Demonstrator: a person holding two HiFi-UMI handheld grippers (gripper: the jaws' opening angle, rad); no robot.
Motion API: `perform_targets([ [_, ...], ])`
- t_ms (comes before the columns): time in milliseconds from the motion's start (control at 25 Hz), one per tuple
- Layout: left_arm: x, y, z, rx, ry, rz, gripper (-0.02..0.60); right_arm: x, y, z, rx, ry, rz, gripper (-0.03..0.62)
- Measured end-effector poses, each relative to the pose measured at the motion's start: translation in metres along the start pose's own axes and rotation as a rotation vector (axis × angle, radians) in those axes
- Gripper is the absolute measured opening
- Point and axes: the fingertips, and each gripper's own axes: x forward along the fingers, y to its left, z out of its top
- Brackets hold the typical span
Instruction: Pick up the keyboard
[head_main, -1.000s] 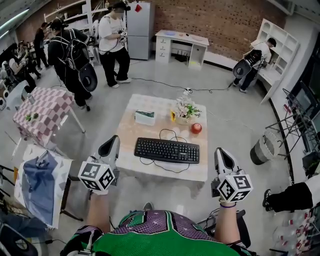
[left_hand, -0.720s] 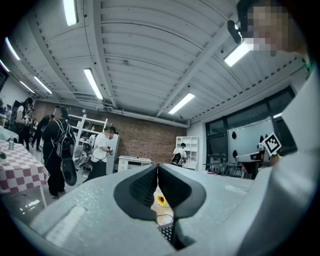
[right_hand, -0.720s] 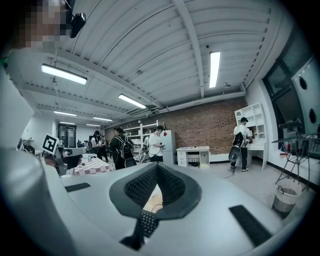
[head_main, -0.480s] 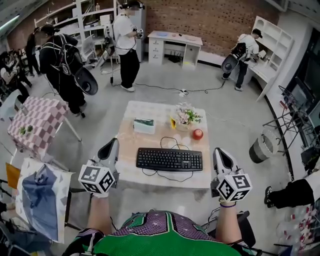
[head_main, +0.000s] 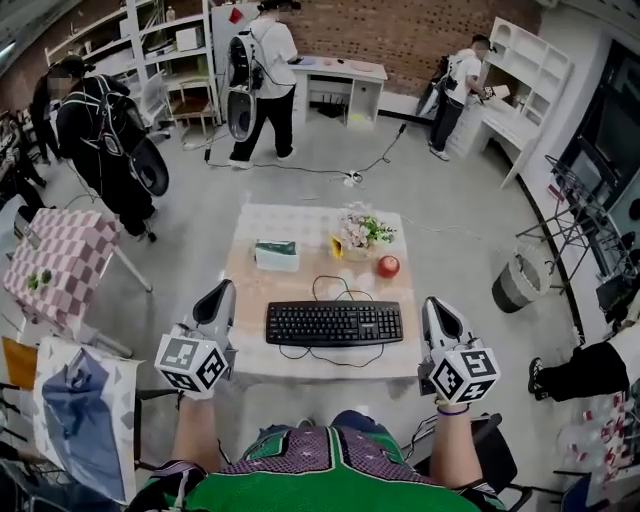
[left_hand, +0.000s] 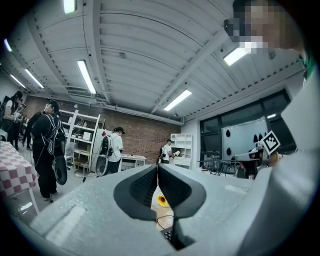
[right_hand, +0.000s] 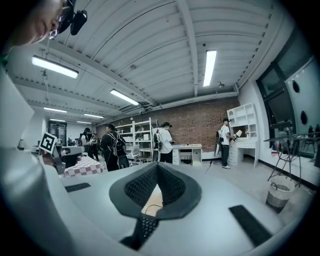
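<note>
A black keyboard (head_main: 334, 323) lies near the front edge of a low table (head_main: 300, 280), its cable looping behind and in front of it. My left gripper (head_main: 222, 292) hovers just off the table's left front corner, shut and empty. My right gripper (head_main: 432, 305) hangs off the table's right front corner, also shut with nothing in it. Both point level toward the far wall, one on each side of the keyboard. A sliver of keyboard (left_hand: 168, 234) shows under the closed jaws in the left gripper view, and another sliver of keyboard (right_hand: 146, 223) in the right gripper view.
On the table behind the keyboard stand a tissue box (head_main: 275, 255), a flower pot (head_main: 357, 235) and a red apple (head_main: 388, 266). A checkered table (head_main: 50, 270) stands at the left, a waste bin (head_main: 514, 288) at the right. Several people stand further back.
The whole view has shifted forward toward the table, and both grippers have come closer to its front corners. People in the background have walked about. The jaws stayed shut.
</note>
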Motion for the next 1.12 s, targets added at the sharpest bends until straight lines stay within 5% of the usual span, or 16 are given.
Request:
perform_targets([
  [320, 0.031, 0.01, 0.007, -0.05, -0.049, 0.058, 0.022, 0.031, -0.034, 0.022, -0.038, -0.058, 0.009, 0.002],
  [400, 0.04, 0.009, 0.011, -0.05, -0.066, 0.045, 0.086, 0.041, -0.04, 0.027, -0.029, -0.071, 0.025, 0.011],
  [520, 0.058, 0.003, 0.007, -0.031, -0.045, -0.003, 0.237, 0.058, -0.044, 0.023, -0.024, -0.041, 0.075, 0.164],
  [640, 0.072, -0.003, -0.006, -0.025, -0.009, -0.018, 0.269, 0.071, -0.048, 0.012, -0.038, -0.001, 0.101, 0.276],
  [1120, 0.096, 0.022, -0.1, -0.082, 0.202, 0.029, 0.27, 0.121, -0.061, -0.064, -0.006, 0.18, 0.14, 0.278],
])
